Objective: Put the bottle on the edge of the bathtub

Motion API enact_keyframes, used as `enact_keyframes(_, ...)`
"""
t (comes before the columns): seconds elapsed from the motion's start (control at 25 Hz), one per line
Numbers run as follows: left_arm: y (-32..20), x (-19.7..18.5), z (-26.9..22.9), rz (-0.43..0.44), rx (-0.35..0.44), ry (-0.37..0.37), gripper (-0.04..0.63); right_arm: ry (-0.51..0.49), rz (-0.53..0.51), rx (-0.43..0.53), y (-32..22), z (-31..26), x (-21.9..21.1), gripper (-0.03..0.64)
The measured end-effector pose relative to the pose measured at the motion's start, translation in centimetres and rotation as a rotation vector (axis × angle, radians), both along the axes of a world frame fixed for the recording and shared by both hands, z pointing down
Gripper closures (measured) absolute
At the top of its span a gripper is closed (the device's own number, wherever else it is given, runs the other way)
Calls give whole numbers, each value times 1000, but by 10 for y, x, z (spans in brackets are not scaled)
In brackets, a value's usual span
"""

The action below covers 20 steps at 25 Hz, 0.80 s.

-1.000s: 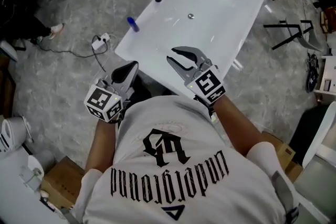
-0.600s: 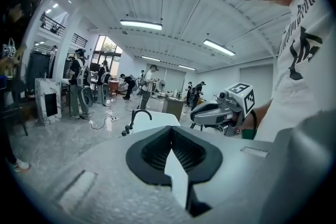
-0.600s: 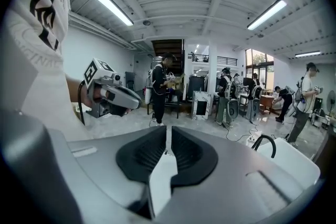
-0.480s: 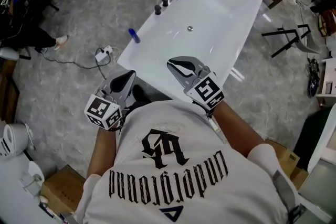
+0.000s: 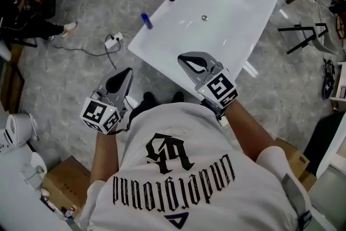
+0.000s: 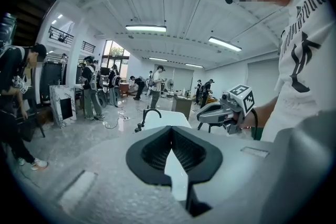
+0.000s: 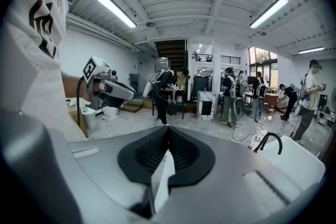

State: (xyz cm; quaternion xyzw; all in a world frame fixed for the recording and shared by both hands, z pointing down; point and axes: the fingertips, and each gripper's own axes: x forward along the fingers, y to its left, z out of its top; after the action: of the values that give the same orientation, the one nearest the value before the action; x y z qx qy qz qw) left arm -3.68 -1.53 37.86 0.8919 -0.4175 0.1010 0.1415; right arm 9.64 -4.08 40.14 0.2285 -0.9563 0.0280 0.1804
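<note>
Grey mottled floor is seen round a white oblong bathtub (image 5: 238, 2) in the head view. A small blue bottle (image 5: 146, 20) is seen at its left rim, seemingly upright. It is placed ahead & slightly right of the left gripper (image 5: 120, 83), nearer it than the right gripper (image 5: 190, 60).

Left gripper view: jaws are pressed together, nothing betw. them.

Right gripper view: jaws are likewise clenched, empty.

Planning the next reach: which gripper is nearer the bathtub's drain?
Right. The right gripper is at the near end of the bathtub, just short of the drain. The left gripper is off the tub's left side, farther away.
</note>
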Motion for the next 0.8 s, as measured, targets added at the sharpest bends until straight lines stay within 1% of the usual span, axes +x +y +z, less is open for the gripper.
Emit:
enact_keyframes(0.12,12,-4,5,19,-4,-5,588,-13,30,4,6,-4,2,615)
enact_keyframes(0.24,25,-10,10,44,-11,7,588,-11,73,11,10,-6,7,615)
enact_keyframes(0.4,51,-28,11,57,-18,23,588,2,102,3,36,-7,-4,615)
enact_keyframes(0.52,77,-49,7,71,-16,31,588,5,117,-4,61,-9,-23,615)
enact_keyframes(0.64,102,-81,8,64,-21,29,588,-3,127,-8,83,-11,-52,615)
enact_keyframes(0.8,151,-117,9,66,-21,38,588,6,115,-11,133,-11,-92,615)
